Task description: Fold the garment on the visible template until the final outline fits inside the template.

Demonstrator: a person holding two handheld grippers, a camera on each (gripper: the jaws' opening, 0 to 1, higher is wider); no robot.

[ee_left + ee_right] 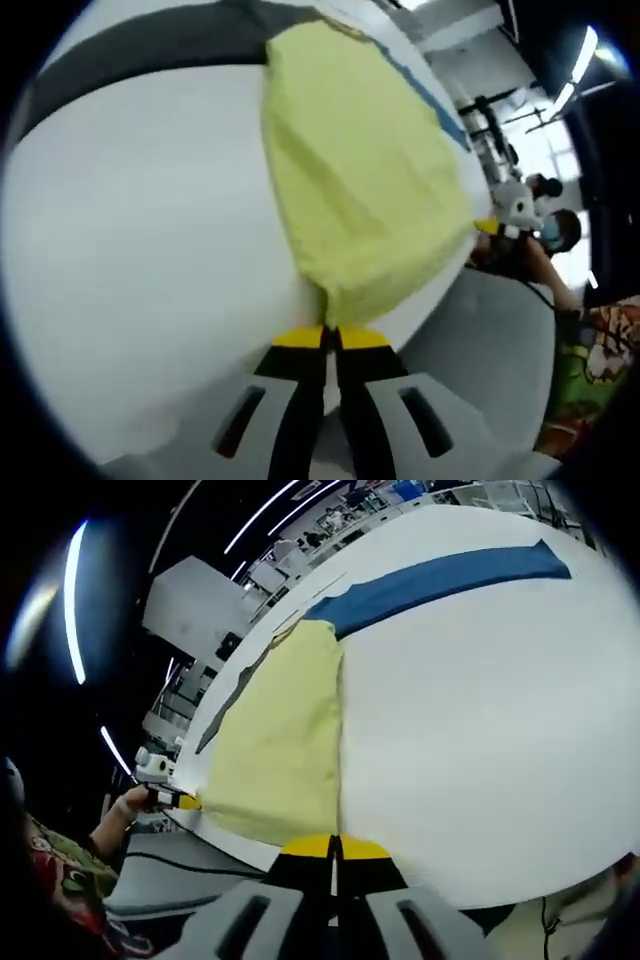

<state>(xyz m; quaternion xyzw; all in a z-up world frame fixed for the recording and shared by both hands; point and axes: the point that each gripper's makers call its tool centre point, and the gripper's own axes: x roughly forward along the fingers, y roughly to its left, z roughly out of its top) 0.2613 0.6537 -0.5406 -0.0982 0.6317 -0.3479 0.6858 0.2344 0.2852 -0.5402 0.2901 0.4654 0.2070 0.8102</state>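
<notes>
A yellow garment (360,170) lies folded on the white table (140,280), inside a template marked by a dark grey tape band (150,50) and a blue tape band (425,90). My left gripper (330,338) is shut on the garment's near corner. In the right gripper view the garment (275,750) stretches away beside the blue band (440,580) and the grey band (235,700). My right gripper (335,846) is shut on the garment's near edge. Each gripper also appears in the other's view at a garment corner: the right gripper (492,228) and the left gripper (180,800).
The table's edge (300,865) runs just in front of both grippers. A person's hand (125,810) holds the left gripper. A person stands beyond the table's edge (555,235). A room with racks and ceiling lights (300,540) lies behind the table.
</notes>
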